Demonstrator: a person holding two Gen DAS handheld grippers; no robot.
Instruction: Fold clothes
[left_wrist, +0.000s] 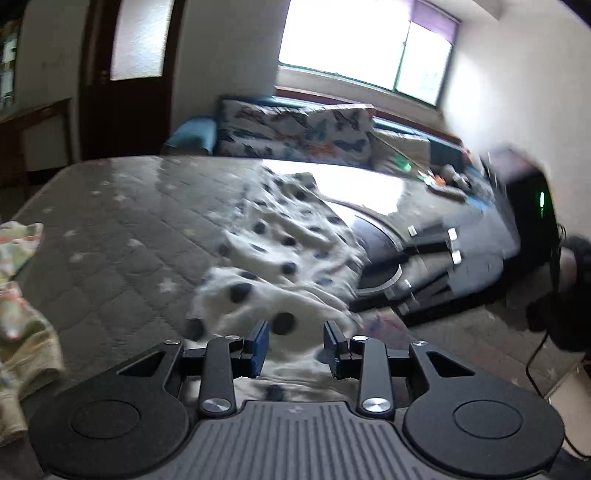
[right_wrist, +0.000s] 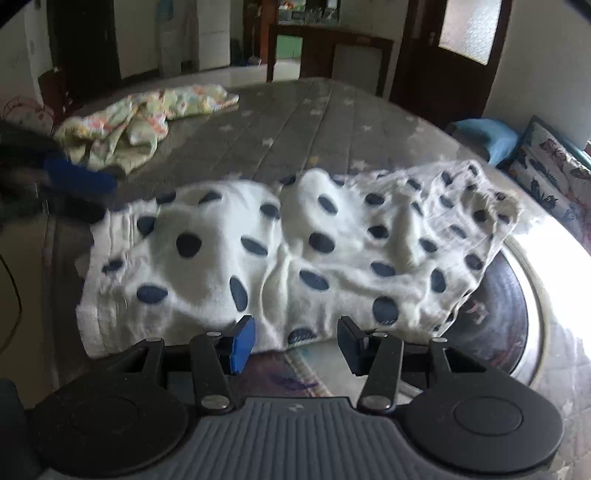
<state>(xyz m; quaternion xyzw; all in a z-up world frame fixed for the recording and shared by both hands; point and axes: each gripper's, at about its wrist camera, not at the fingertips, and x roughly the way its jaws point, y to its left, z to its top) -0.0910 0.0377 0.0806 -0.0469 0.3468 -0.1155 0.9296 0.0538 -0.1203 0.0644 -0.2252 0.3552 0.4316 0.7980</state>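
White garment (right_wrist: 295, 254) with dark blue dots: rumpled, spread flat across grey quilted worktop (right_wrist: 280, 122). Second garment (right_wrist: 140, 118), pale yellow print, crumpled, lies well apart.

My left gripper (left_wrist: 295, 345) hangs low over the polka-dot garment (right_wrist: 280, 254), jaws parted. My right gripper (right_wrist: 295, 341) sits at its near edge, jaws apart.

White garment (right_wrist: 280, 258) (navy dots), grey star-quilted mattress (right_wrist: 295, 122) — pastel floral cloth (right_wrist: 140, 118)
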